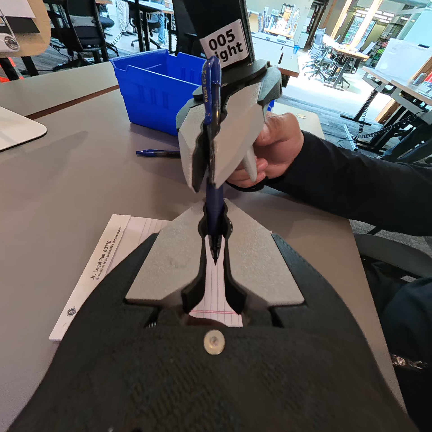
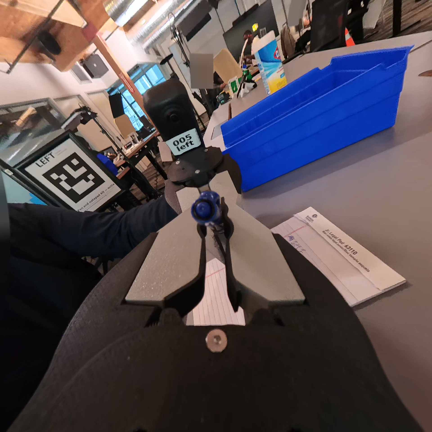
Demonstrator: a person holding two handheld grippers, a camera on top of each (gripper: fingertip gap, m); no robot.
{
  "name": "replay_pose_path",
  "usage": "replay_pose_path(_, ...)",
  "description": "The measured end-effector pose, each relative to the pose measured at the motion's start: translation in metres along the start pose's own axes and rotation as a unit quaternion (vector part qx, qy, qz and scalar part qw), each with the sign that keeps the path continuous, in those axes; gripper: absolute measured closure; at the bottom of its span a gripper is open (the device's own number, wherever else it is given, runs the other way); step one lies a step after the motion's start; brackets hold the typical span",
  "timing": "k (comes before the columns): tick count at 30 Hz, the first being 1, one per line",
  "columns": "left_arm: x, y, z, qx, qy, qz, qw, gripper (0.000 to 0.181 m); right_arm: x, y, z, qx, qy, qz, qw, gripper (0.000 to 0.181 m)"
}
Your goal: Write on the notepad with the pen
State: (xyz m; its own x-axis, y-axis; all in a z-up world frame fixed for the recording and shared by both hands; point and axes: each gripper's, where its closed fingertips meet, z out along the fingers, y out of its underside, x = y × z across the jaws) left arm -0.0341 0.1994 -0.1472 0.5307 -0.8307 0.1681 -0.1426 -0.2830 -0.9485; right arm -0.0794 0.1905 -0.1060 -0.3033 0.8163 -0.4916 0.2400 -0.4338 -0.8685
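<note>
1. My left gripper [image 1: 214, 224], matte grey fingers on black textured plastic, is clamped on the blue pen [image 1: 213, 217] low on its barrel.
2. The pen stands upright, tip just above the notepad [image 1: 145, 228], a white lined pad with a printed header strip.
3. My right gripper [image 1: 208, 159] is clamped on the pen's upper barrel.
4. Beyond the notepad, a glossy blue plastic bin [image 2: 327, 121] sits on the smooth grey table [image 2: 350, 194], with a second pen [image 1: 157, 153] beside it.

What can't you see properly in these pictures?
1. Left wrist view: the left gripper covers most of the notepad.
2. Left wrist view: the right gripper hides one end of the spare pen.
3. Left wrist view: the held pen may or may not touch the paper with its tip; this angle can't show it.
4. Right wrist view: the blue bin hides most of its inside behind its near wall.
</note>
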Motion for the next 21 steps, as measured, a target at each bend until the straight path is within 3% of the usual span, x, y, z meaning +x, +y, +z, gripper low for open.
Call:
replay_pose_path(13,0.000,0.002,0.001,-0.006,0.000,0.004,1.000,0.176,0.004,0.010,-0.001,-0.030,0.013,-0.005,0.999,0.178)
replay_pose_path(21,-0.004,-0.008,-0.003,0.023,-0.020,0.029,0.999,0.175,0.002,0.001,-0.001,0.009,-0.006,0.009,1.000,0.178)
